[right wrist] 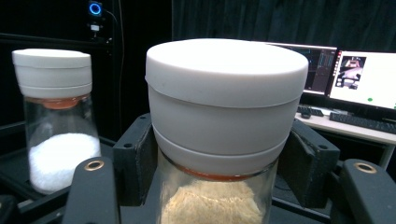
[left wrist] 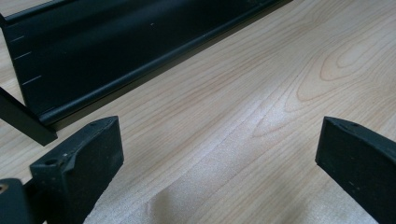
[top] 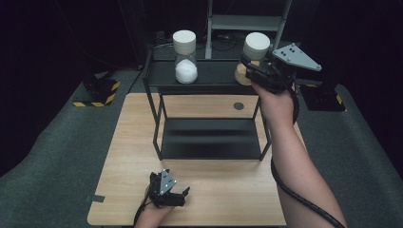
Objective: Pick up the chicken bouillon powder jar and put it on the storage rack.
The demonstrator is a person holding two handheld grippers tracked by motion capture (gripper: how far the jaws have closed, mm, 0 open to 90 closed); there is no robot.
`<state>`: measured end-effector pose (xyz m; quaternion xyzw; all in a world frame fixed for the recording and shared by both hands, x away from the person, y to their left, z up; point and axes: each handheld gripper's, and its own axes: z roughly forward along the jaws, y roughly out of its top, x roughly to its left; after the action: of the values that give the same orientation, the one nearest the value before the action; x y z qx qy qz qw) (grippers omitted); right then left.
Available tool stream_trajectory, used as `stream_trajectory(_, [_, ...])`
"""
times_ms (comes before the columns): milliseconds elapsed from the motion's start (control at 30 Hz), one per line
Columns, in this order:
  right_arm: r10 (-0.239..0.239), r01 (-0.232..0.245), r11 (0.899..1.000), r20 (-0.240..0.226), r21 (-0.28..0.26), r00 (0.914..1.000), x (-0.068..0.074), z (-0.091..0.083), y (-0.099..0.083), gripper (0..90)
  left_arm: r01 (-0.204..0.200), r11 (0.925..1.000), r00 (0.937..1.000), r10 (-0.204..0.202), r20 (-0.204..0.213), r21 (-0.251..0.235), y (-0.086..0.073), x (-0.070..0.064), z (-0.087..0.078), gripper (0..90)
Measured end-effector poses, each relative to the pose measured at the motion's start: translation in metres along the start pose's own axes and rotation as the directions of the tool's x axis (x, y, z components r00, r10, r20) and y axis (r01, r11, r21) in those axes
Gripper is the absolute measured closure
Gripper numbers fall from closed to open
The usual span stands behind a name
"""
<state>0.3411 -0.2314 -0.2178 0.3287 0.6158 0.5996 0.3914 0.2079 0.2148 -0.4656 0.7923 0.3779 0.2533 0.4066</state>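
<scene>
Two glass jars with white lids stand on the top shelf of a black rack (top: 209, 76). The right jar (top: 252, 57) (right wrist: 219, 140) holds tan powder; my right gripper (top: 259, 71) (right wrist: 224, 163) is shut on it just under the lid, one jaw on each side. The left jar (top: 185, 57) (right wrist: 56, 121) holds white powder and stands free. Near the table's front edge, my left gripper (top: 178, 197) (left wrist: 219, 163) rests low over the wood, open, with nothing between its jaws.
The rack's lower shelf (top: 209, 137) (left wrist: 116, 51) lies on the wooden table (top: 133, 156), beyond the left gripper. A small dark disc (top: 238, 106) marks the table behind the rack. Monitors (right wrist: 359, 79) and a metal stand (top: 247, 21) are beyond the table.
</scene>
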Motion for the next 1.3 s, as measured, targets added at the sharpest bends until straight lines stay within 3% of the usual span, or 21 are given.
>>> stream_trajectory(333, [-0.012, 0.012, 1.000, 0.014, 0.027, 0.9998, 0.003, 0.018, 0.000, 34.8, 0.000, 1.0000, 1.0000, 0.000, 0.000, -0.004, -0.001, 0.000, 0.000, 1.2])
stream_trajectory(1300, [0.018, -0.018, 1.000, 0.013, 0.025, 0.9998, 0.004, 0.036, -0.007, 34.4, 0.013, 0.9998, 0.9999, -0.013, 0.005, -0.014, -0.002, 0.002, -0.001, 1.2])
